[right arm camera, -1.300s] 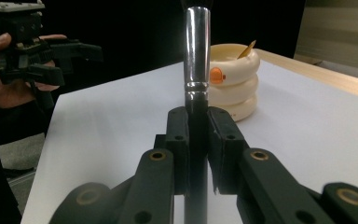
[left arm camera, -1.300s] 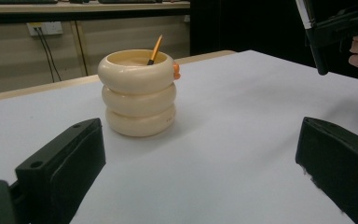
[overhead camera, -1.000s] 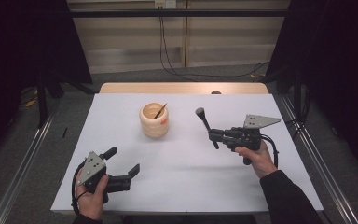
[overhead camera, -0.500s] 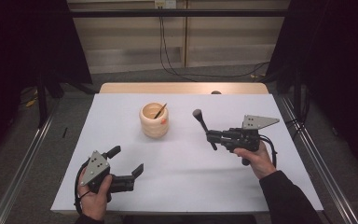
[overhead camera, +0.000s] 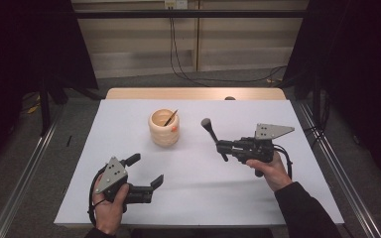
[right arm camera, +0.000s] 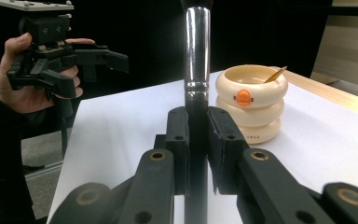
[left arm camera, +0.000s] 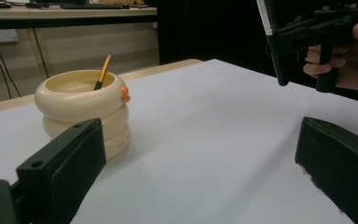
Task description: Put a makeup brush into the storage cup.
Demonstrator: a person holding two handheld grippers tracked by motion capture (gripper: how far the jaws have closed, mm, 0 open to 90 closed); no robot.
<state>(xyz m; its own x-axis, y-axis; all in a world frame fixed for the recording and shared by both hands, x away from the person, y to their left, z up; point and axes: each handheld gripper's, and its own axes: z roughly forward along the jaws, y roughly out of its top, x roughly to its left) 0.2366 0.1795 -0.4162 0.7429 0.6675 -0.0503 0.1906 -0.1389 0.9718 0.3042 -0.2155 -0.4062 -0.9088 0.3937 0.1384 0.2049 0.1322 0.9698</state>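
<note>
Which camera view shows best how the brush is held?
The right gripper view: the right gripper clamps the brush handle close up. The high view shows the whole brush, small. The left gripper view shows part of its handle.

Two tongs are over the bench: the left tongs (overhead camera: 145, 171) and the right tongs (overhead camera: 222, 148). One makeup brush (overhead camera: 213, 137), one cream ringed holder (overhead camera: 163, 129), and one orange-handled brush (overhead camera: 170, 117) inside it.
</note>
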